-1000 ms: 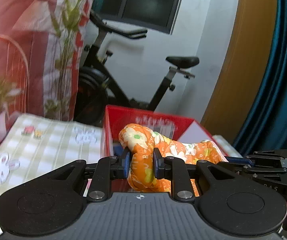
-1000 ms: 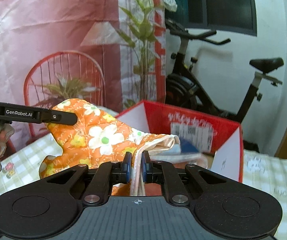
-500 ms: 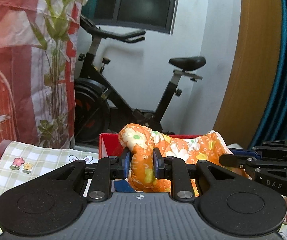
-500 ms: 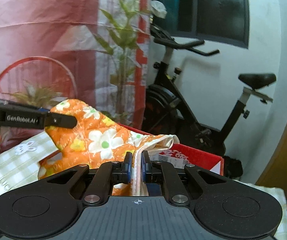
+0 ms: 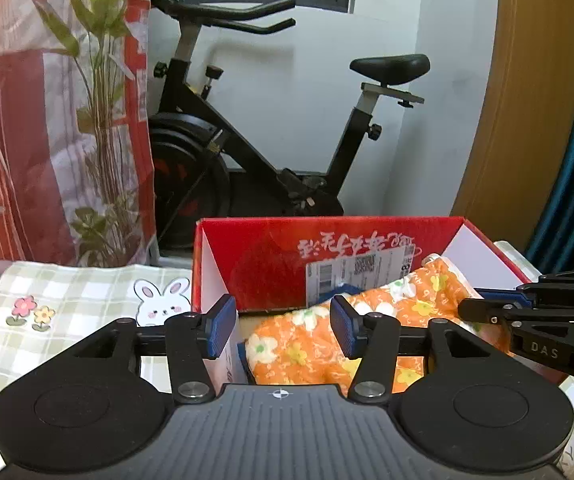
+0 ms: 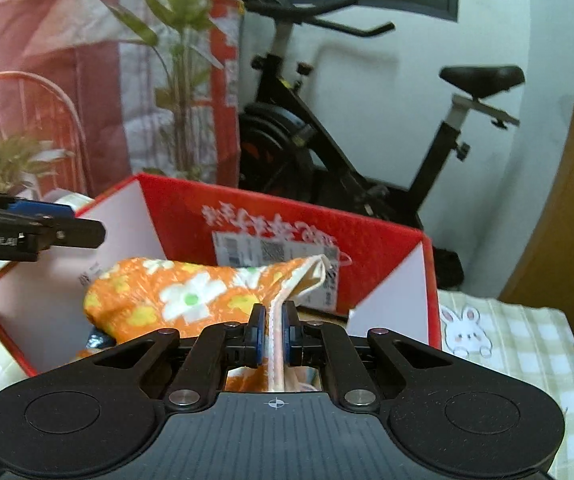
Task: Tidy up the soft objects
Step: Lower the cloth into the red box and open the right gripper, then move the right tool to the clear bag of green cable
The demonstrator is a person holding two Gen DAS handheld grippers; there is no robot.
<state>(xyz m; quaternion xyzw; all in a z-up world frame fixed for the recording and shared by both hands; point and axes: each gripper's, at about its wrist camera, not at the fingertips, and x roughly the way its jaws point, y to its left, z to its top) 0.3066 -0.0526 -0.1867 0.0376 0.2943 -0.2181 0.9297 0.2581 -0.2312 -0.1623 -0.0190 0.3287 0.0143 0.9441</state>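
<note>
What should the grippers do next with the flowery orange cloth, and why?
Probably open the right gripper. The floral cloth already lies inside the red box, the left gripper is opening with its fingers off the fabric, and only the right one is shut on the cloth's edge.

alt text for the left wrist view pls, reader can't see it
The left claw is opening above an orange floral cloth that lies in a red cardboard box, its pads clear of the fabric. The right claw reaches in from the right edge; an exercise bike stands behind.
</note>
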